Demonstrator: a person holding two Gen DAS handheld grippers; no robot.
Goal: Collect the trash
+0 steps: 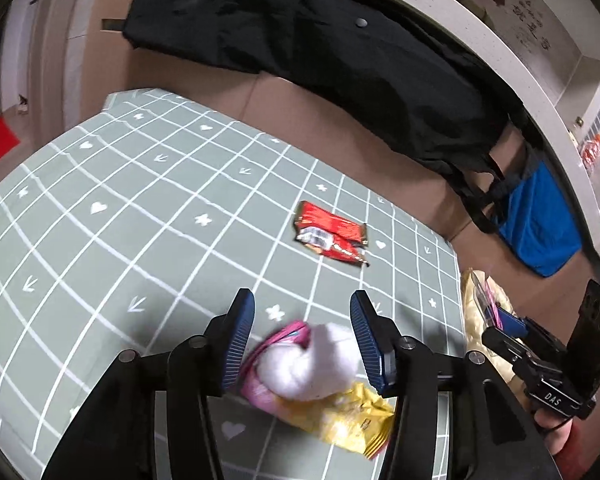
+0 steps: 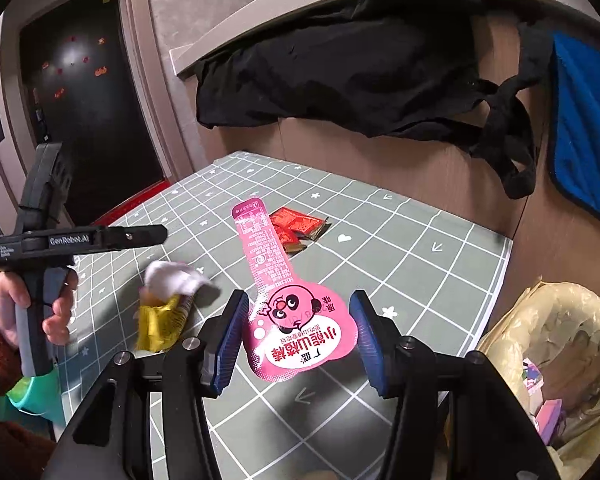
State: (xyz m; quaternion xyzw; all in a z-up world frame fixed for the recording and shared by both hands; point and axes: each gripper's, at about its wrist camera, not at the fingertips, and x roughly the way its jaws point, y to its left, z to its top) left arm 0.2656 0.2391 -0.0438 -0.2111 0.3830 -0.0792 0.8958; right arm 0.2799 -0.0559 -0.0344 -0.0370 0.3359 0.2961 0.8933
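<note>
My left gripper (image 1: pixel 302 316) is open above a white crumpled tissue (image 1: pixel 312 360) that lies on a pink wrapper and a yellow wrapper (image 1: pixel 348 420) on the green checked mat (image 1: pixel 120 220). A red wrapper (image 1: pixel 332 236) lies farther off on the mat. My right gripper (image 2: pixel 298 312) is open, with a long pink snack wrapper (image 2: pixel 284 300) between its fingers; I cannot tell whether the wrapper rests on the mat or hangs in the air. The tissue (image 2: pixel 172 276), yellow wrapper (image 2: pixel 160 320) and red wrapper (image 2: pixel 300 224) also show in the right wrist view.
A bin lined with a yellowish bag (image 2: pixel 556 360) holding some trash stands off the mat's right edge. A black cloth (image 2: pixel 340 68) and a blue bag (image 2: pixel 584 128) hang against the brown wall behind. A dark door (image 2: pixel 80 100) is at left.
</note>
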